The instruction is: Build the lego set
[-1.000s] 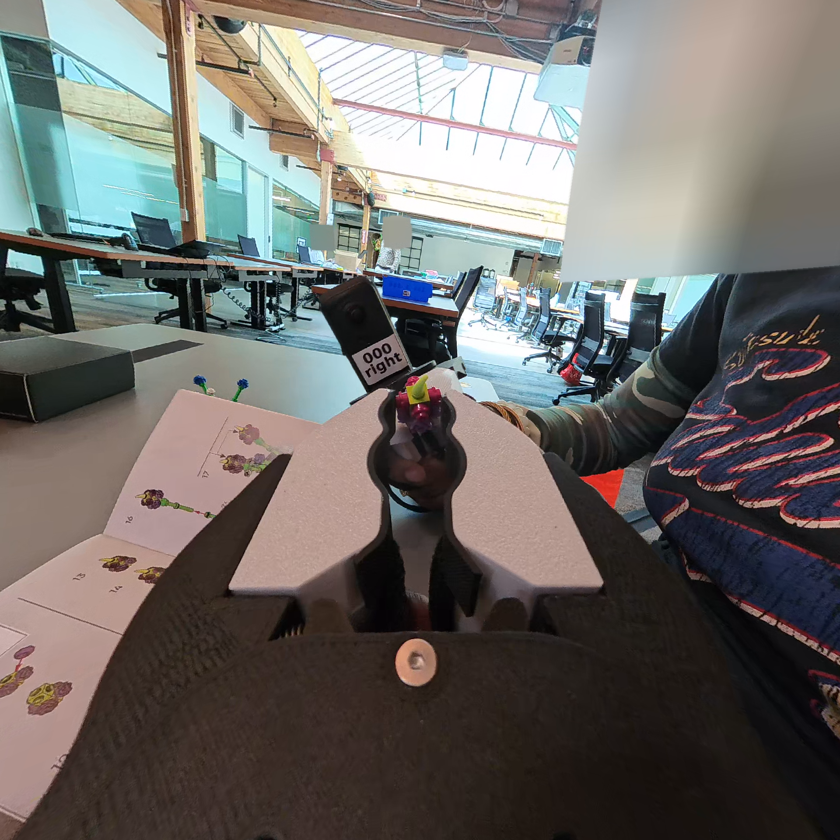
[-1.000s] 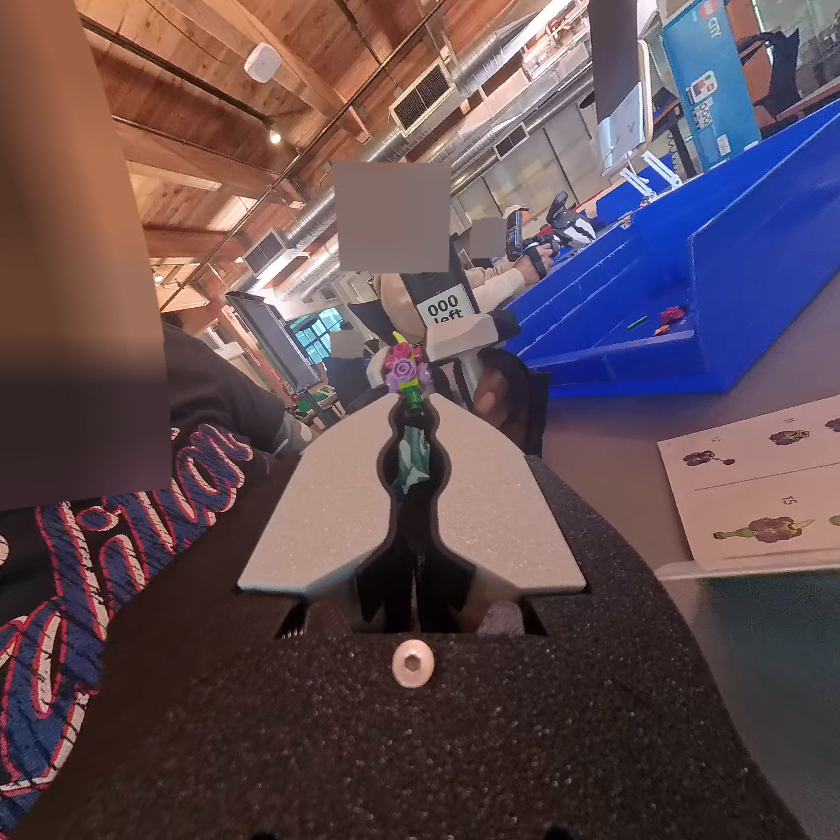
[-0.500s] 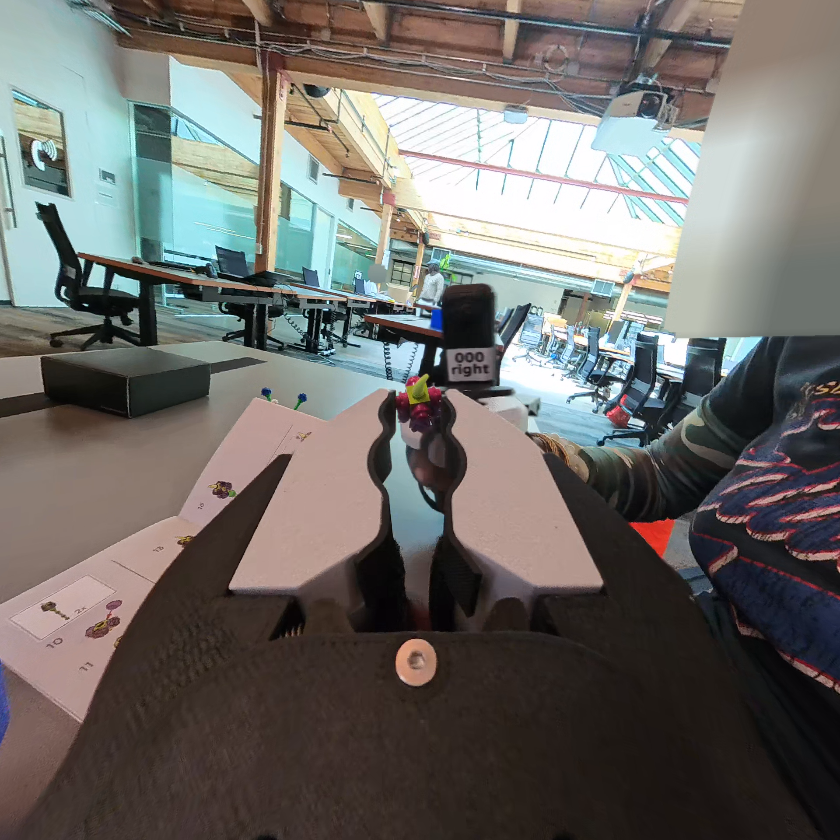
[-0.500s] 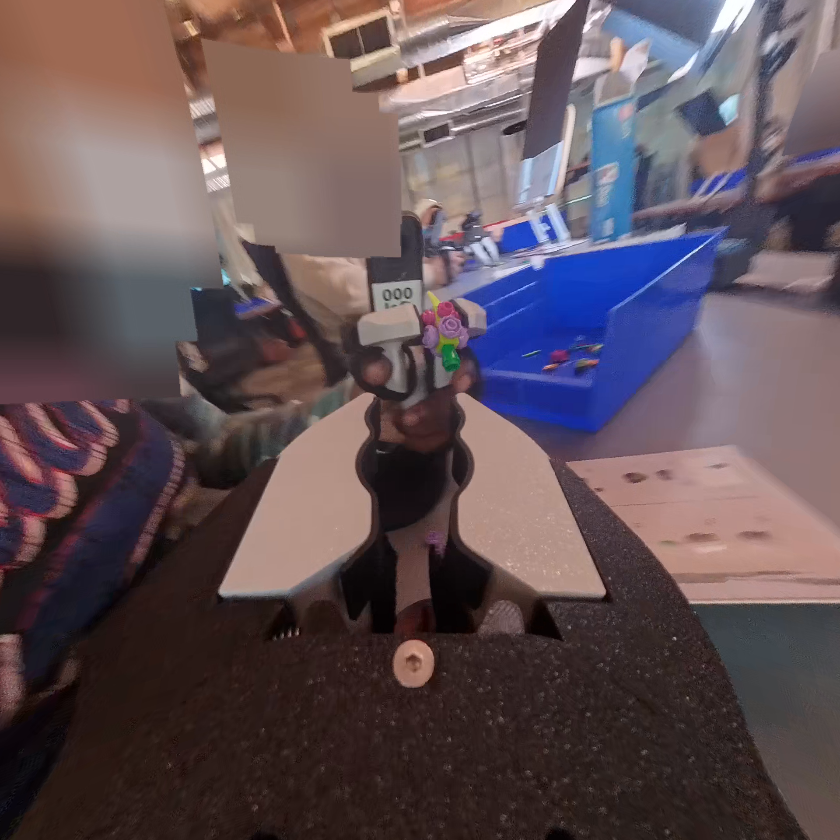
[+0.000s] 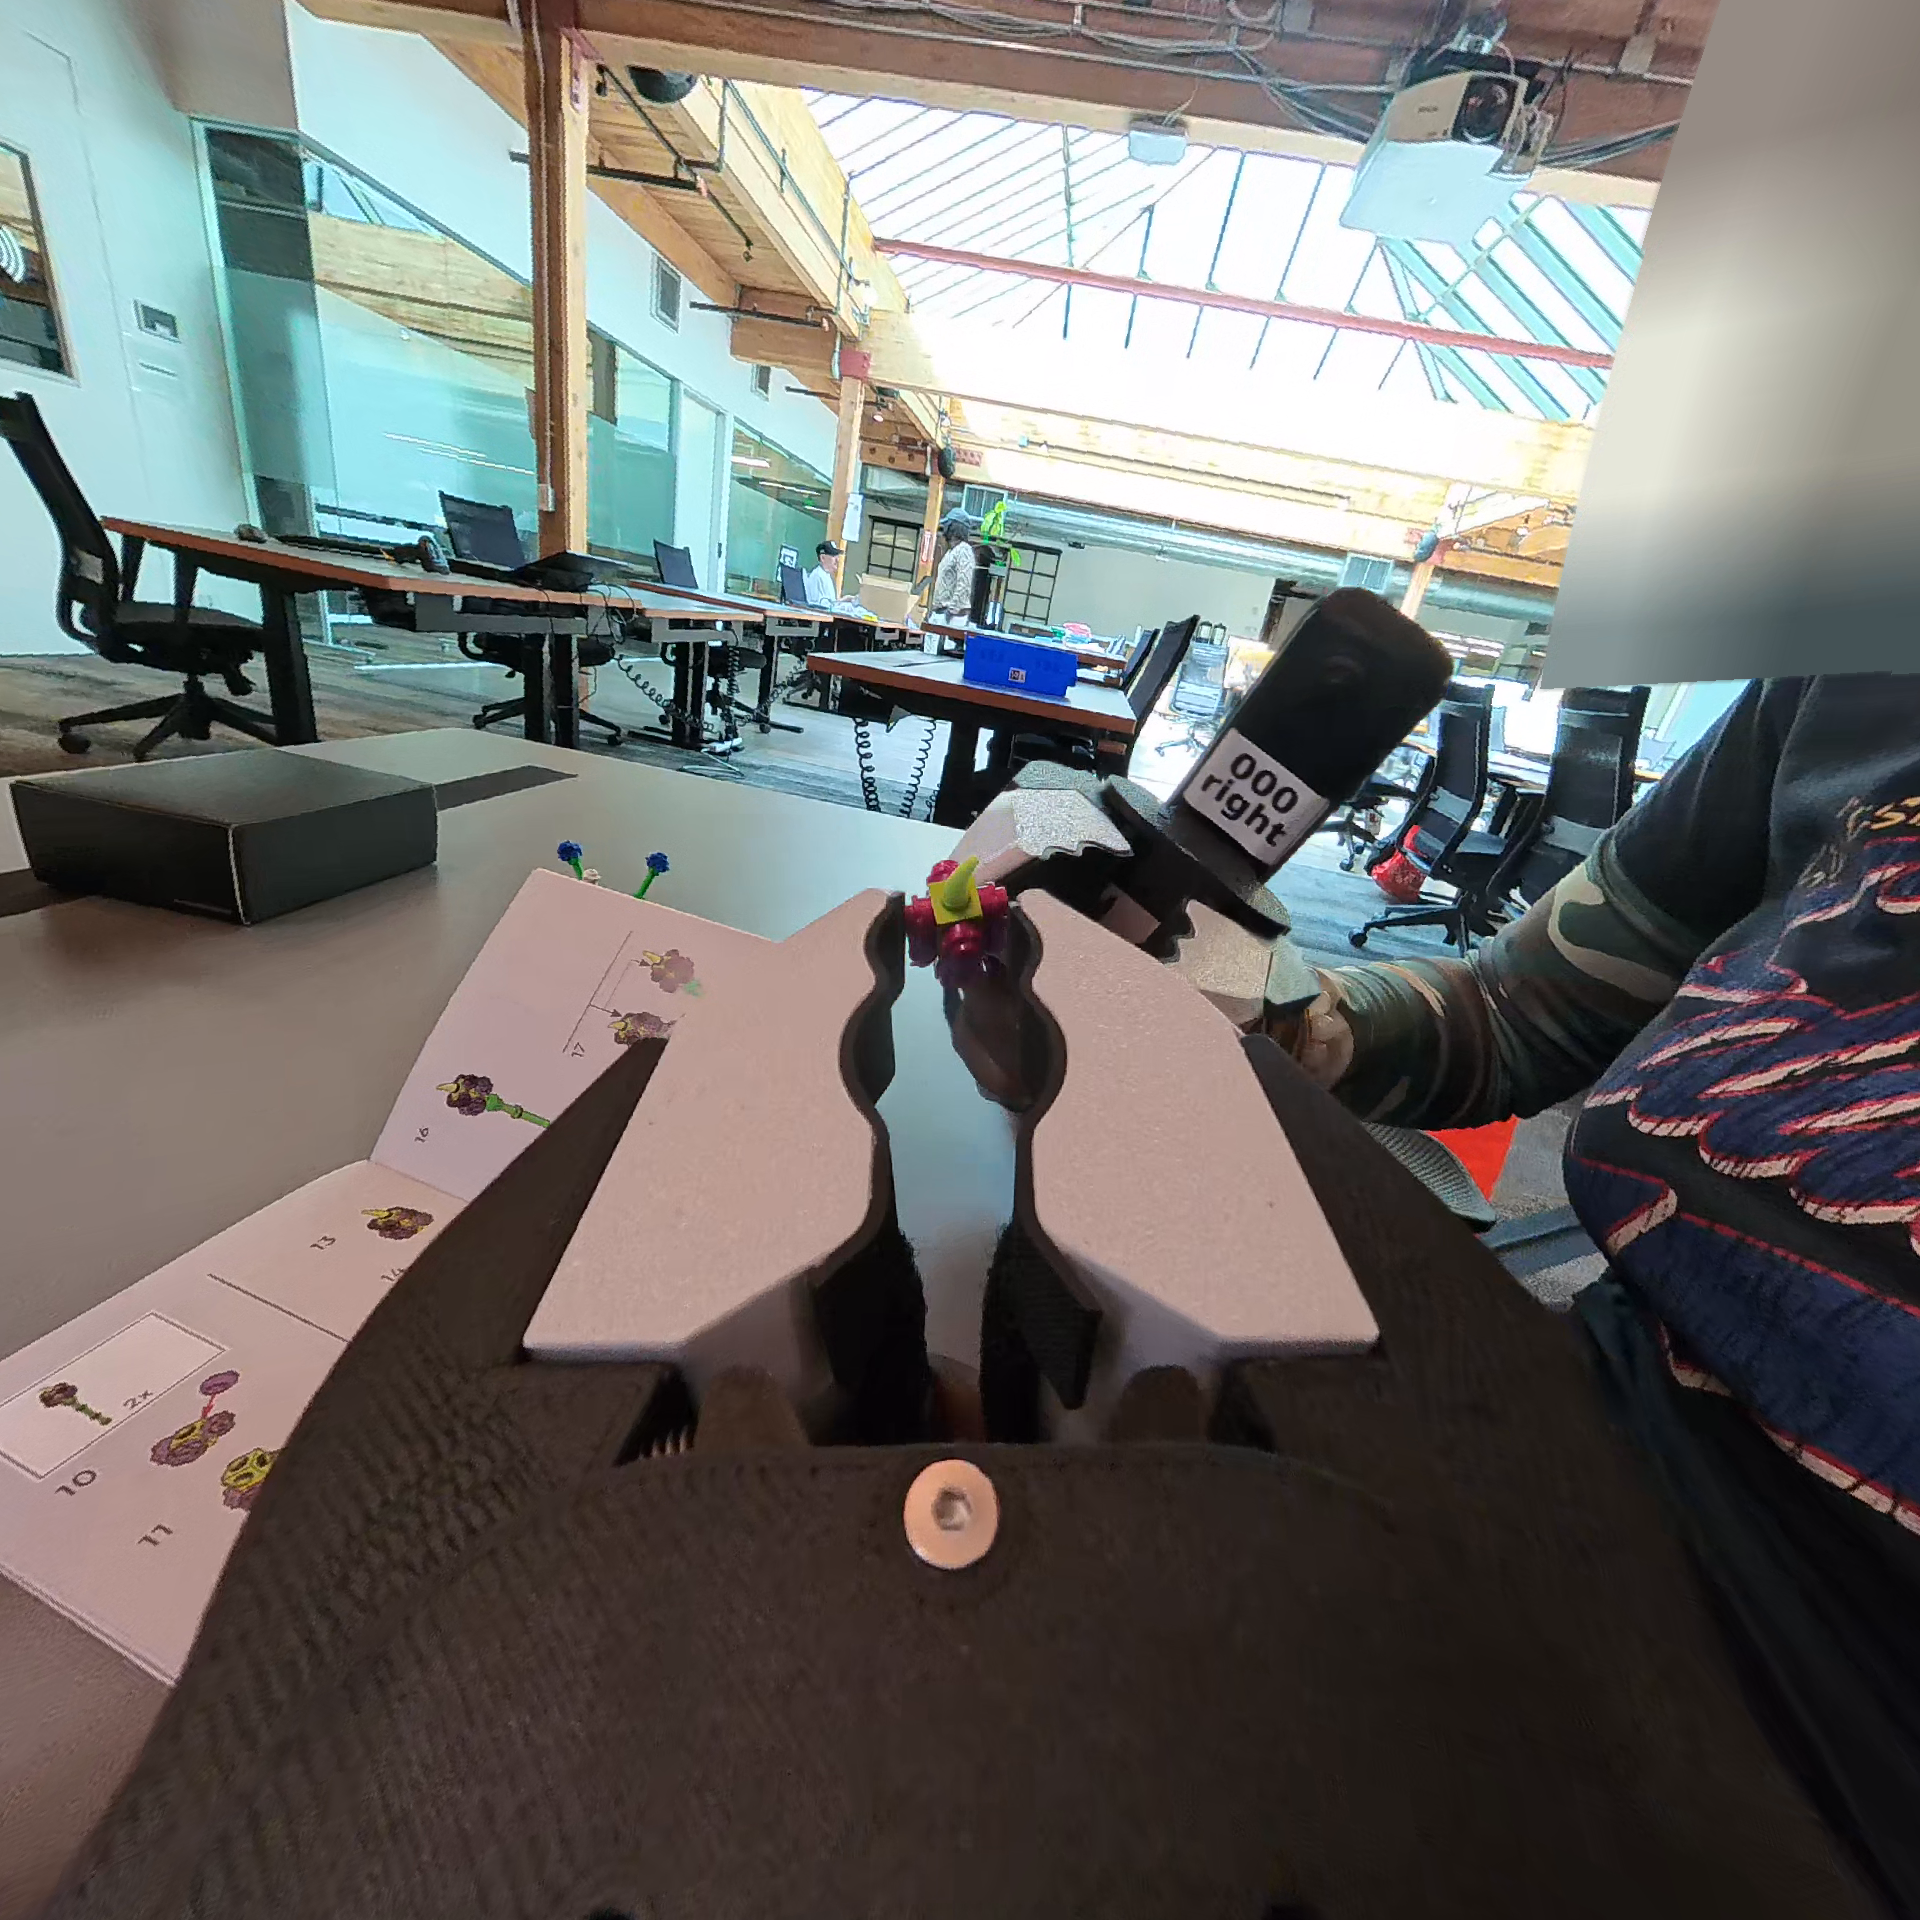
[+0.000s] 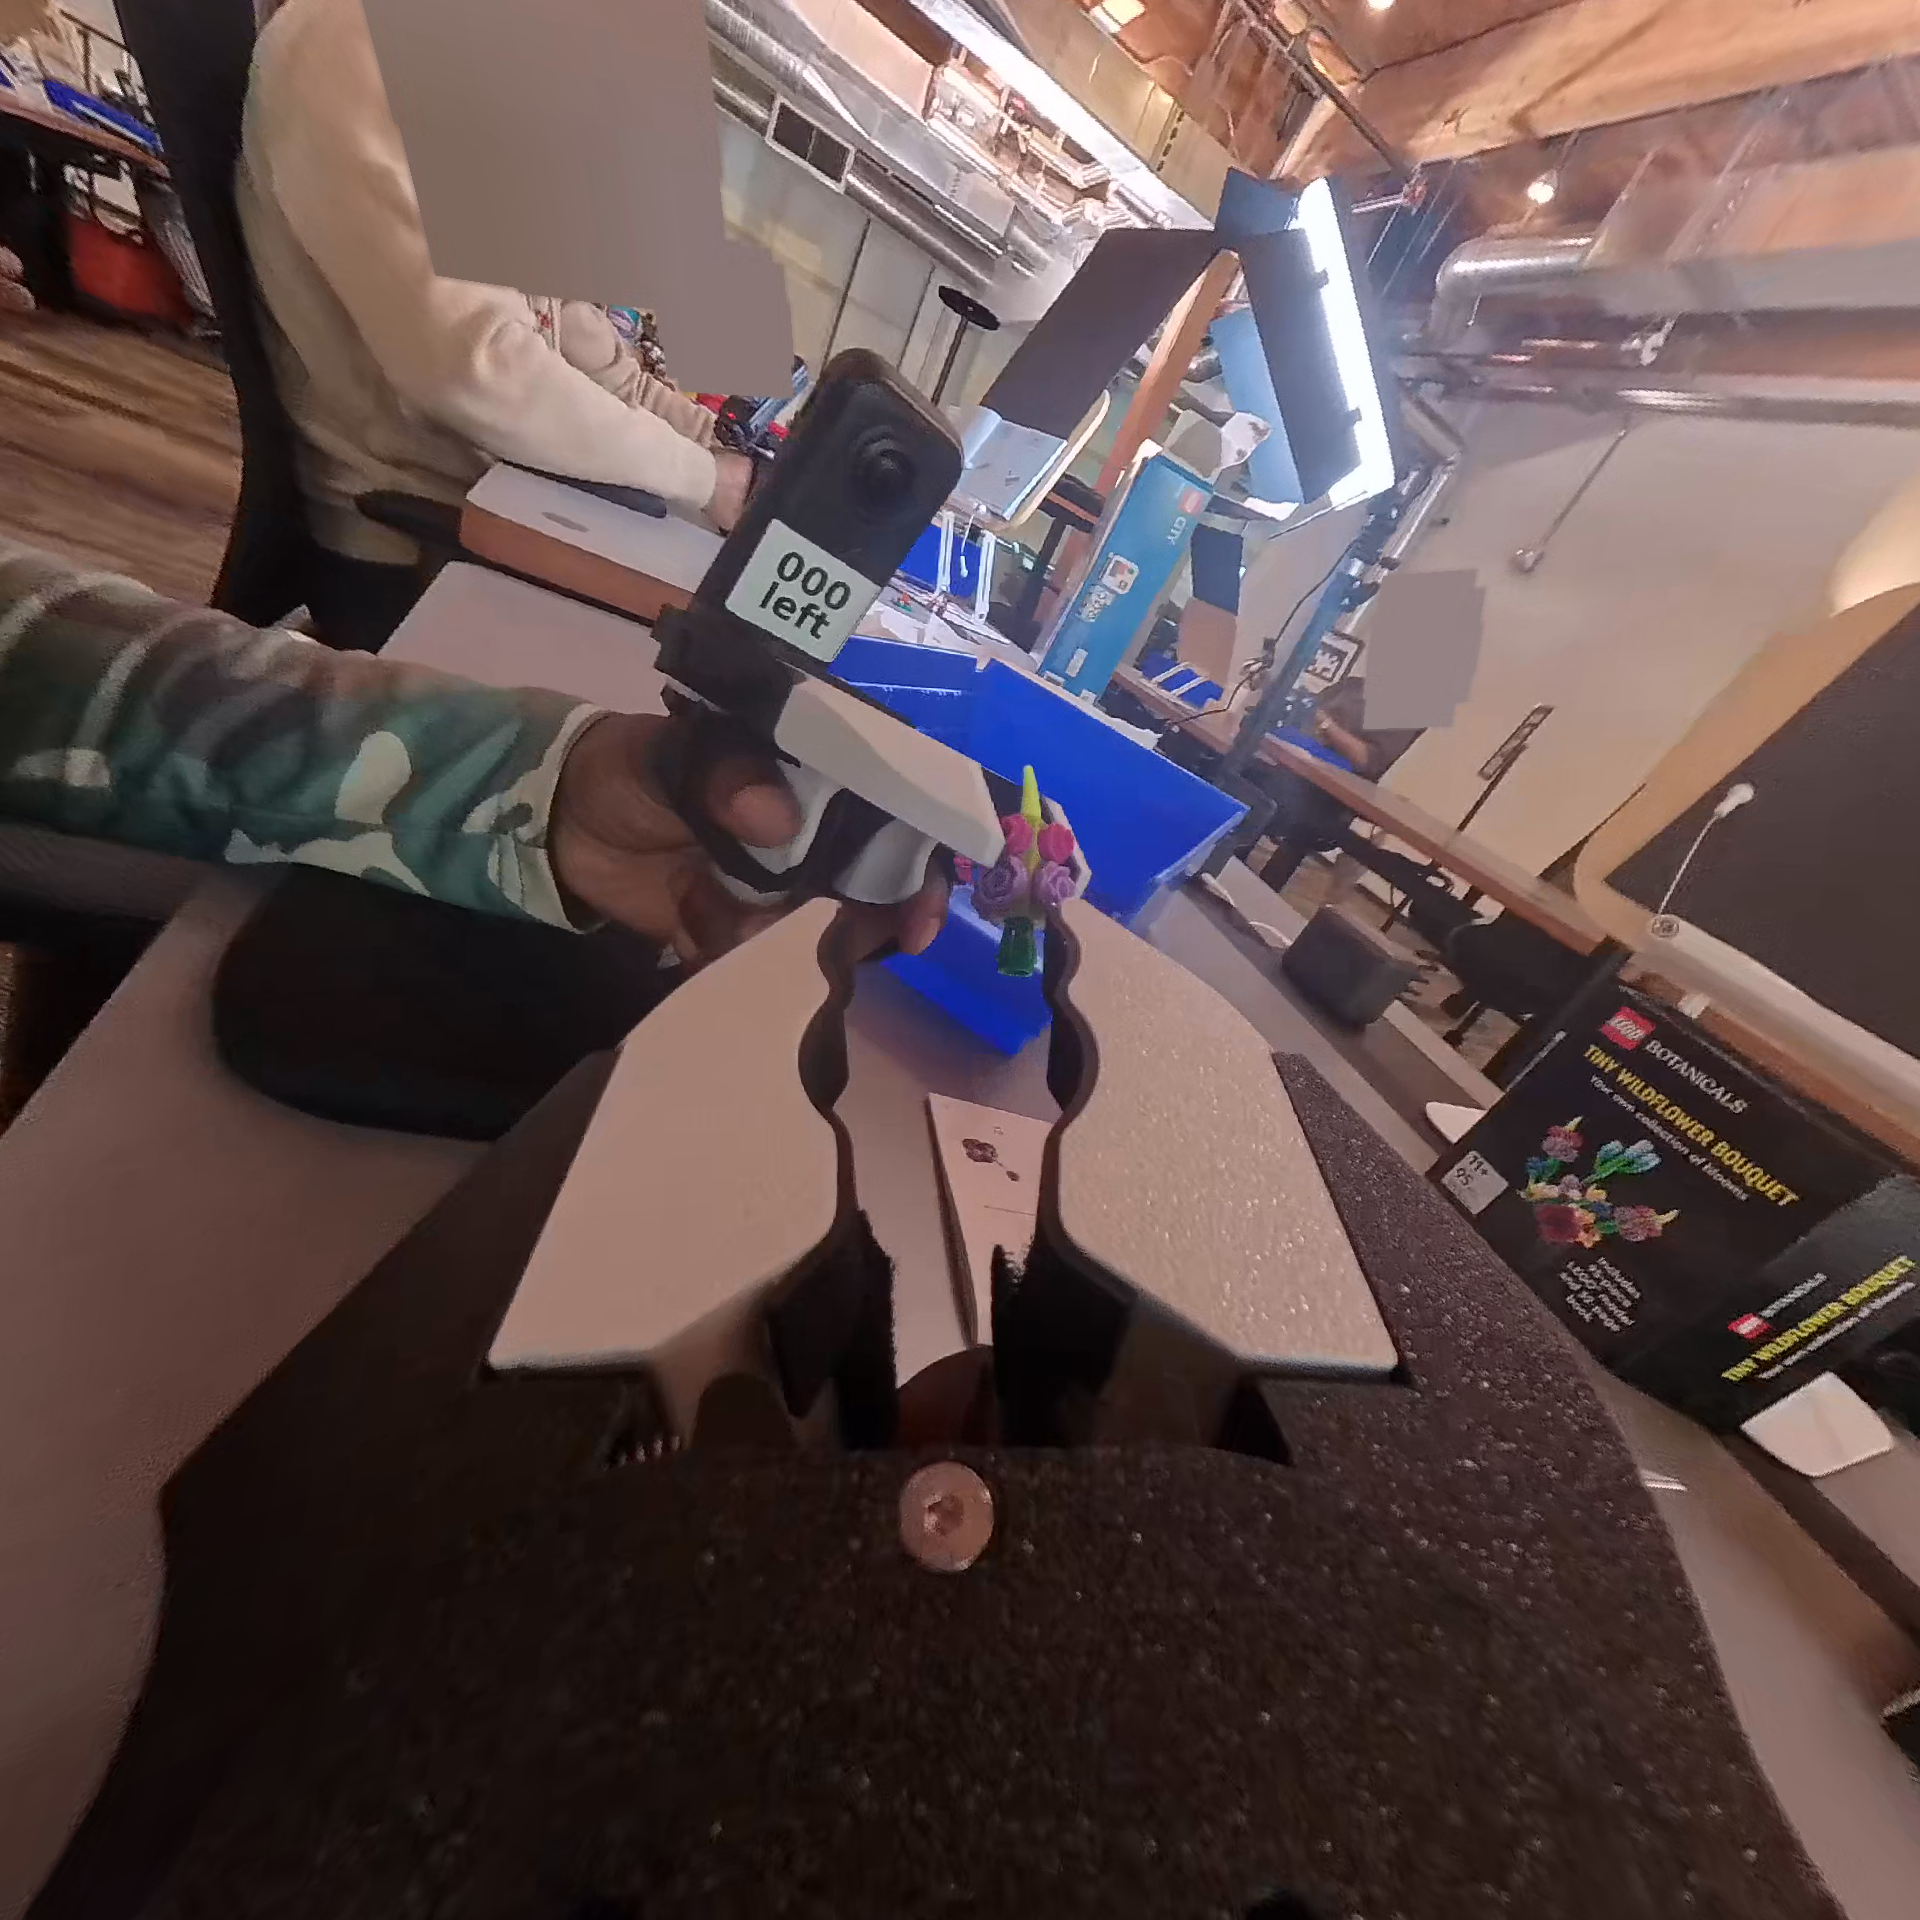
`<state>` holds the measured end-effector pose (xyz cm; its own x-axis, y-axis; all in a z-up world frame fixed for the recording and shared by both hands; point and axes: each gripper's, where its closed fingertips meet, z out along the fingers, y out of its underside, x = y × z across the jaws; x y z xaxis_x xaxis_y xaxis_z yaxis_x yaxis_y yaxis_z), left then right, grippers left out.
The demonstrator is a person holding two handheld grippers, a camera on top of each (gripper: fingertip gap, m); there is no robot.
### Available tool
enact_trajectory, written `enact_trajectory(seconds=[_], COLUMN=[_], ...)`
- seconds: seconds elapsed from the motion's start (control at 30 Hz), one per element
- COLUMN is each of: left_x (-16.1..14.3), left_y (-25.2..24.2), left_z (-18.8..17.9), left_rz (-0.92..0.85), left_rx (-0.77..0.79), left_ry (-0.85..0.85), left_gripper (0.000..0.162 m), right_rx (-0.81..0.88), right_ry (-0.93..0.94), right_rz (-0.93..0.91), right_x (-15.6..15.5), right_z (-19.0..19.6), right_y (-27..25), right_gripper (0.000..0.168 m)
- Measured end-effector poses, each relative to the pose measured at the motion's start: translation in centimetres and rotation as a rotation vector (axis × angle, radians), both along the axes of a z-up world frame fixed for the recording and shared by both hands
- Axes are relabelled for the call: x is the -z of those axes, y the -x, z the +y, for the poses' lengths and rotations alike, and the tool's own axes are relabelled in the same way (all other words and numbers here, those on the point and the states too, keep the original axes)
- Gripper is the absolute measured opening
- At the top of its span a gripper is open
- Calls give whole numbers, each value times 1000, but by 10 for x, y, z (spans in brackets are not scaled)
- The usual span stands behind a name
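Left tongs are clamped on the lego flower at centre frame, above the instruction booklet spread on the bench. Right tongs are held apart, gripping nothing, just beside the flower.

We note a grey table. On it: open instruction booklet, black flat box at far left, 2 blue-headed flower stems just behind booklet. Opp. side: blue bin, black product box nr right edge.
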<state>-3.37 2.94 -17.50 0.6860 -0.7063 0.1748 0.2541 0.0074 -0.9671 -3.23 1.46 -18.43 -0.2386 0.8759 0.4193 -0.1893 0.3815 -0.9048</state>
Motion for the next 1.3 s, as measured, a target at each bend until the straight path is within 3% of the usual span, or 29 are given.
enact_trajectory(seconds=[0.3,0.5,0.67,0.87,1.0,1.07,1.17,1.3], left_x=[2,4,5,11,28,44,70,87], left_y=[-4,-11,-9,-8,-11,-7,3,6], left_z=[-1,-3,-2,2,7,14,21,23], left_rz=[22,64,62,103,296,470,718,896], left_rx=[22,40,31,15,-32,-108,-228,-307], left_ry=[3,-3,8,48,86,121,215,299], left_gripper=[18,18,18,18,18,18,19,19], right_rx=[15,30,14,-43,-176,-198,-106,40], right_ry=[29,30,50,227,472,489,362,126], right_rz=[-9,-4,-27,-87,-148,-160,-224,-342], right_x=[0,0,2,0,-6,-7,8,35], right_z=[4,8,7,21,27,25,26,26], right_y=[2,1,2,-3,-11,-13,-8,2], right_gripper=[35,18,23,25,22,17,9,10])
